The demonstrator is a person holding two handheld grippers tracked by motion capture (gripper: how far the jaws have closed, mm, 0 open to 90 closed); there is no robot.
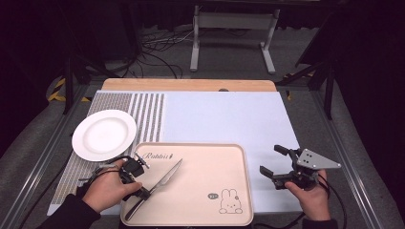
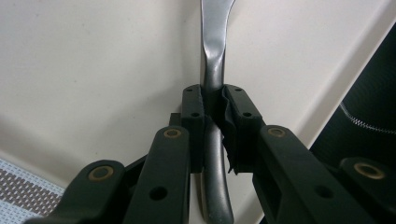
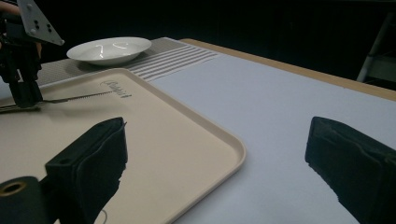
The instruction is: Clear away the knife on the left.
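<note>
A slim metal table knife (image 1: 160, 183) is lying slantwise on the near left part of a cream tray (image 1: 224, 157), its serrated blade pointing toward the far right and its handle toward the tray's near left corner. The left gripper (image 1: 141, 192) is clamping the knife at the narrow neck where handle meets blade, its jaws closed tight on the steel (image 2: 212, 70), as the left gripper view shows; from the right gripper view the blade (image 3: 79, 97) is appearing to sit at or just above the tray's surface, and contact cannot be told for certain. The knife is looking clean, polished and grey. Judging by the scene, the grasp is made, while carrying the knife anywhere, perhaps to the white plate (image 1: 104, 134) resting empty on the striped mat (image 1: 148, 114) at the far left, is still to be done. The right gripper (image 1: 277, 164) is waiting over the pale blue table cover (image 1: 224, 114) right of the tray, its jaws standing wide apart and holding nothing.
</note>
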